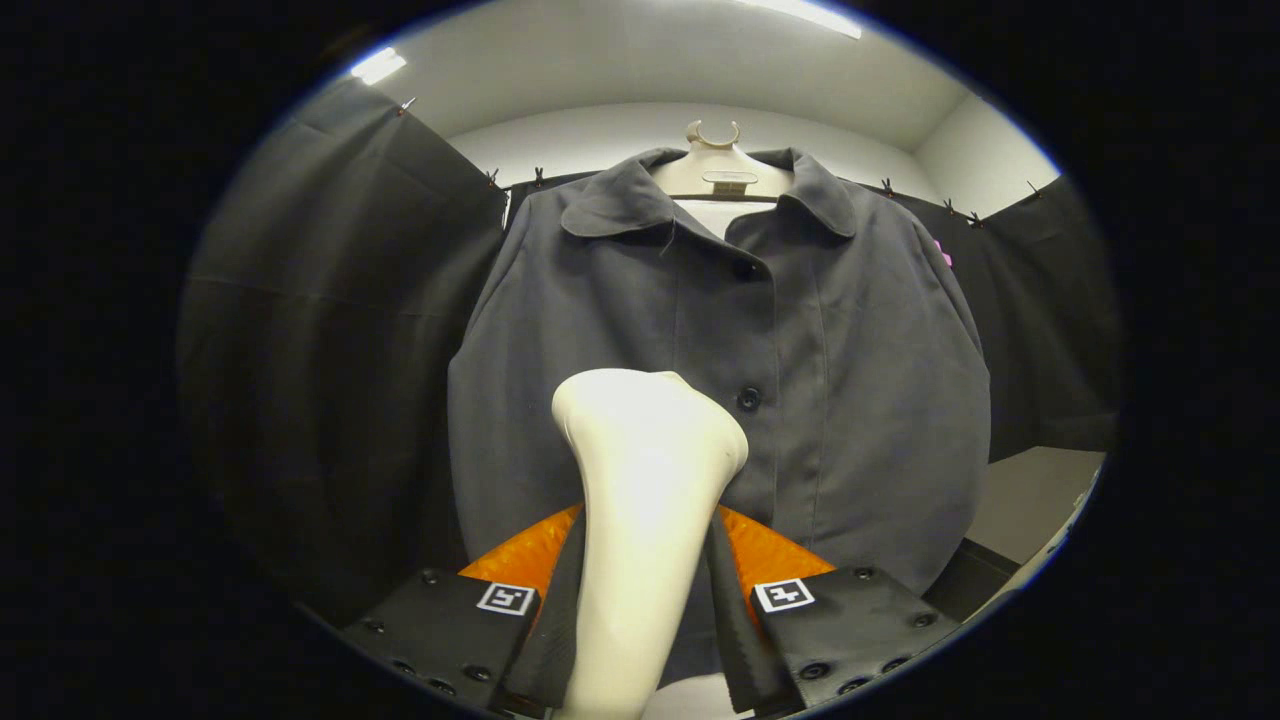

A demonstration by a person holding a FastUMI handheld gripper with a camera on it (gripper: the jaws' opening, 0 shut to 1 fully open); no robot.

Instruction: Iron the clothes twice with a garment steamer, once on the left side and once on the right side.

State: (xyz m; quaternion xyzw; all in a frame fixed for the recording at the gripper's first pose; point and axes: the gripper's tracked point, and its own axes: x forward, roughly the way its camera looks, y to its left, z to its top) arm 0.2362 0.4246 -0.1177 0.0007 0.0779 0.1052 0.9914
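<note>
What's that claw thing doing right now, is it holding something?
Gripper: shut on the steamer, both fingers pressing its handle, with the head up near the jacket front.

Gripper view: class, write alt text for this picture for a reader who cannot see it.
A white garment steamer is clamped between the two fingers of the tool, its head raised just in front of a dark grey buttoned jacket. The jacket hangs on a pale hanger before black cloth walls.
</note>
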